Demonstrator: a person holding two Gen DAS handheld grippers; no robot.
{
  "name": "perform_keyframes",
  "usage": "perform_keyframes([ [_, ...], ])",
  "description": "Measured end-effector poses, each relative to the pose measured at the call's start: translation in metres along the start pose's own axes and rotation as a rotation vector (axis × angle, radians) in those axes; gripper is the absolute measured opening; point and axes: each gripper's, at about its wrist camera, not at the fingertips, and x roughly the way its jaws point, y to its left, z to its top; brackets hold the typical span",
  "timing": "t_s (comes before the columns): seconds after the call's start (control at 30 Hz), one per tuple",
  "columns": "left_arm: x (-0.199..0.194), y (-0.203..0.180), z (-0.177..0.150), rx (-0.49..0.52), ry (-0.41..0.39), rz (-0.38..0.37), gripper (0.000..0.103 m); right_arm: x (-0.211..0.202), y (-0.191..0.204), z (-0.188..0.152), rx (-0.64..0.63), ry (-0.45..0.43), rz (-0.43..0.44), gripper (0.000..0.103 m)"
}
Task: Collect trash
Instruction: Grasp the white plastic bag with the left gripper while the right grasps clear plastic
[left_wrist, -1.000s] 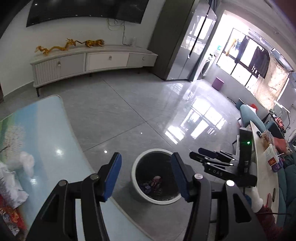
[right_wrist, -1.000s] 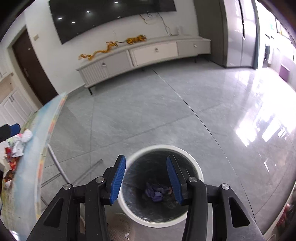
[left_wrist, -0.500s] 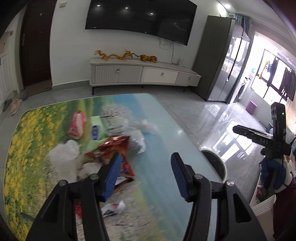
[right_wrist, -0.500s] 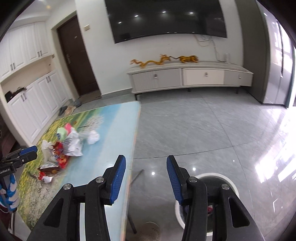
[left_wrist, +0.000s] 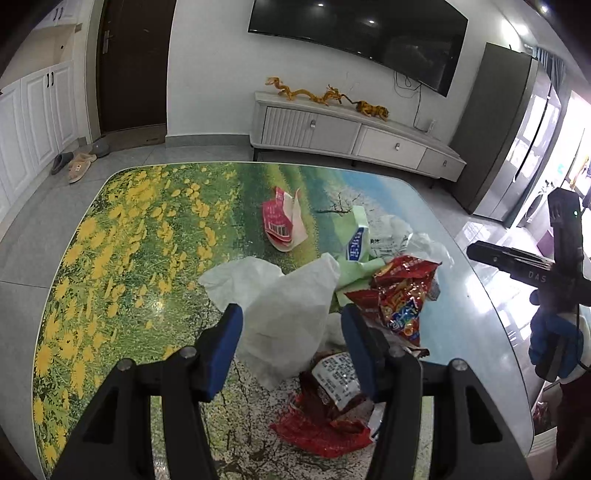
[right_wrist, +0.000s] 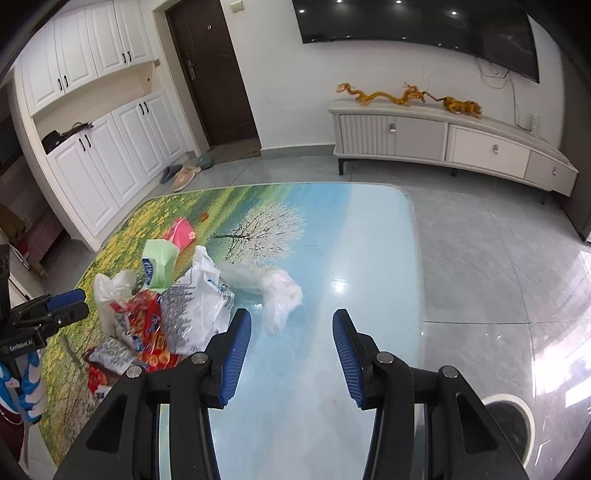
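I have swung both views off the bin (right_wrist: 508, 417) on the floor and back onto the table (left_wrist: 110, 229), so a fresh pickup begins. The trash pile (left_wrist: 332, 295) sits mid-table. My left gripper (left_wrist: 291, 347) hangs released over the white wrapper (left_wrist: 284, 314); my right gripper (right_wrist: 291, 354) gapes, empty, beside the pile.

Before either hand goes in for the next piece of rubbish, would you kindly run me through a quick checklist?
1. Left tongs empty, jaws apart: ok.
2. Right tongs empty, jaws apart: ok.
3. Left tongs lined up on a piece: ok, the white paper shows between the jaws.
4. Right tongs lined up on a piece: not ok, only bare table ahead; the clear plastic bag lies just left.
5. Bin within view: ok, on the floor beside the table.
6. Tongs touching the paper: cannot tell.
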Motion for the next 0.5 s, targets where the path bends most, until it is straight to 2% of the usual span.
perform_keyframes([
  [0.1,0.02,0.002,0.006,-0.007,0.019,0.024,0.054,0.025,-0.001,0.007,0.0,0.026,0.015,0.044],
  [0.17,0.029,0.009,0.008,-0.047,0.028,0.024,0.052,0.037,0.0,0.01,-0.005,0.043,0.021,0.044],
  [0.23,0.031,0.017,0.007,-0.087,0.026,0.015,0.037,0.048,-0.001,0.01,-0.013,0.068,0.031,0.032],
  [0.27,0.032,0.02,0.007,-0.1,0.03,0.001,0.02,0.052,-0.001,0.009,-0.02,0.083,0.038,0.023],
  [0.33,0.028,0.025,0.006,-0.123,0.024,-0.01,0.012,0.053,-0.001,0.007,-0.027,0.078,0.048,0.011],
  [0.5,-0.002,0.026,0.01,-0.134,-0.033,-0.01,0.006,0.028,-0.003,0.004,-0.024,0.024,0.063,0.008],
])
